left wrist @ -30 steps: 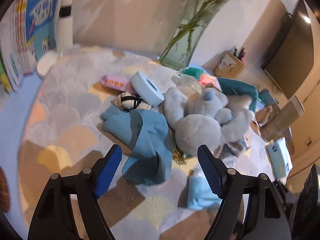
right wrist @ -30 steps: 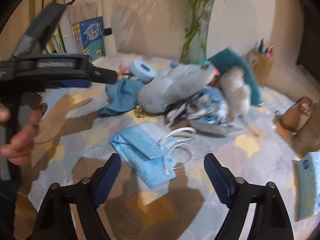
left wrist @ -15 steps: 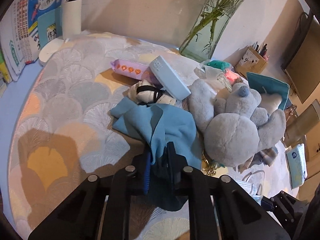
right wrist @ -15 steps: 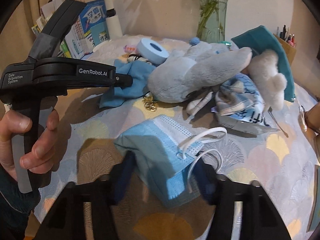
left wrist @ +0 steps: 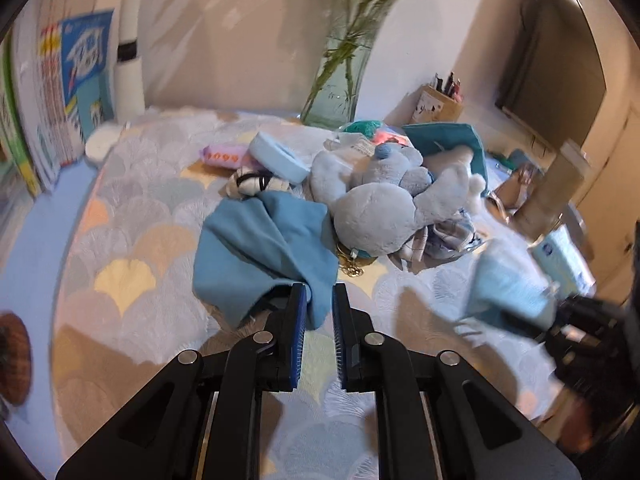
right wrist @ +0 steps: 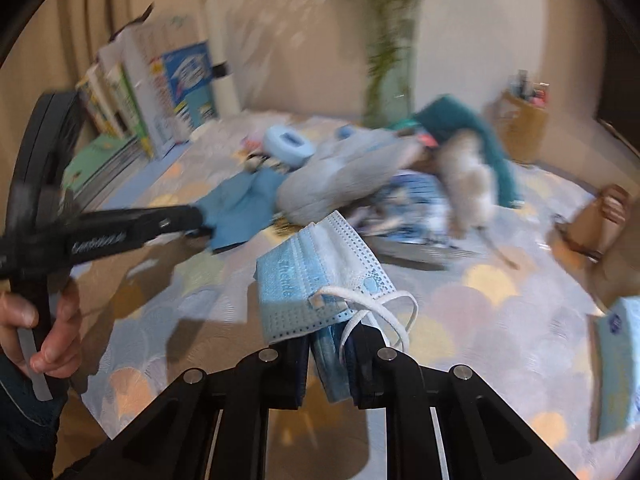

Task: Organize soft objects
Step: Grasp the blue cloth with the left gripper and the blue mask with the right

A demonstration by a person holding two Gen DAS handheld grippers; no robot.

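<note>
The left gripper (left wrist: pixel 319 300) pinches the blue cloth's (left wrist: pixel 260 248) near corner beside the grey plush toy (left wrist: pixel 380 216). The right gripper (right wrist: pixel 329 344) clamps a lifted blue face mask (right wrist: pixel 316 280) (printed lettering legible only here).

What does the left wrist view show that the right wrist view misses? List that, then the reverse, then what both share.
Only the left wrist view shows the left gripper front-on, shut on a corner of the blue cloth, and the purple pouch clearly.

Only the right wrist view shows the right gripper shut on the face mask, its white ear loops, and the person's left hand on the handle.

Both show the grey plush toy, the blue cloth, the glass vase and the pen holder.
</note>
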